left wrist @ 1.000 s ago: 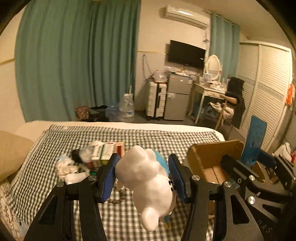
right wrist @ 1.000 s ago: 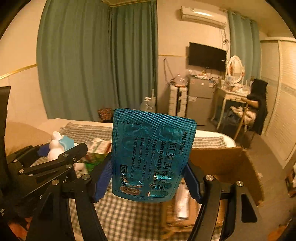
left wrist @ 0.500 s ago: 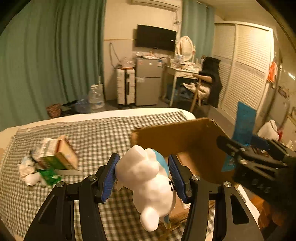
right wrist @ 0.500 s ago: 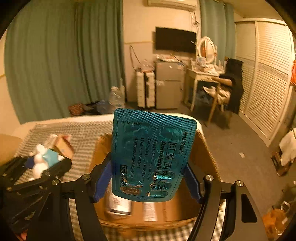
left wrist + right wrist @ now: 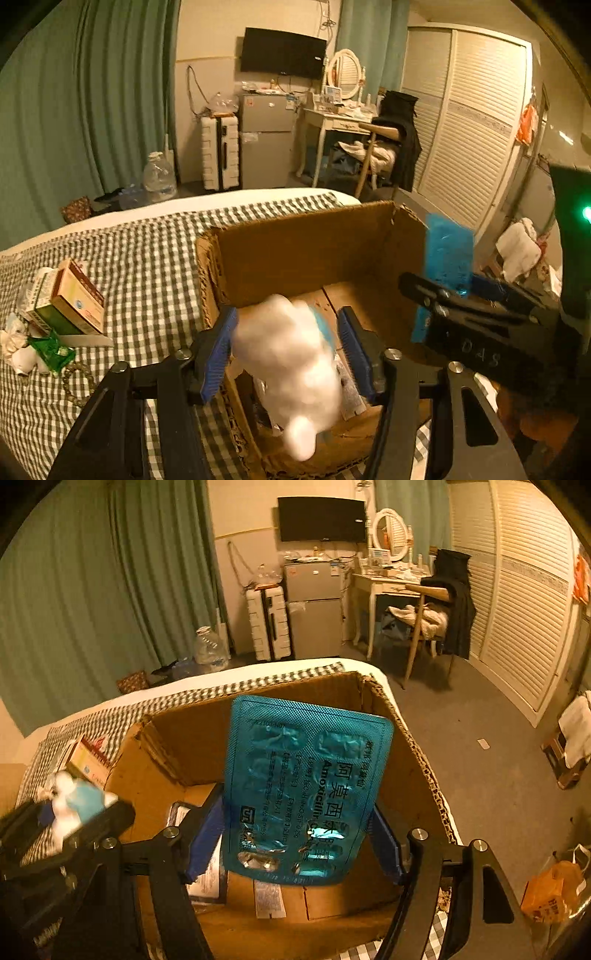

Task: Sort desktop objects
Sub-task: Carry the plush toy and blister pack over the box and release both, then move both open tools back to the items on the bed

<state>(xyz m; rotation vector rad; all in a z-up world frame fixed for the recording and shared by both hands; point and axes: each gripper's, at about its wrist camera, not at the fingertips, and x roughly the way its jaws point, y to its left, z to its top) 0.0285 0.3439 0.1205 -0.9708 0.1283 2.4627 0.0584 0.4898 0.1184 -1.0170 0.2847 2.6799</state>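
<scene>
With both tools now over cardboard box (image 5: 413,738): left tool (image 5: 288,350) opening, plush toy (image 5: 291,365) dropping; right tool (image 5: 299,834) opening, amoxicillin blister pack (image 5: 306,782) released.

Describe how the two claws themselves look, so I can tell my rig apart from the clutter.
Both match: the left claw and right claw have black angular frames with open cut-outs, silver round bolt heads at the joints, and ribbed blue pads lining the fingers. Seen from the left camera, the right claw's black body carries faint raised lettering. No hands, sleeves or cables show.
</scene>
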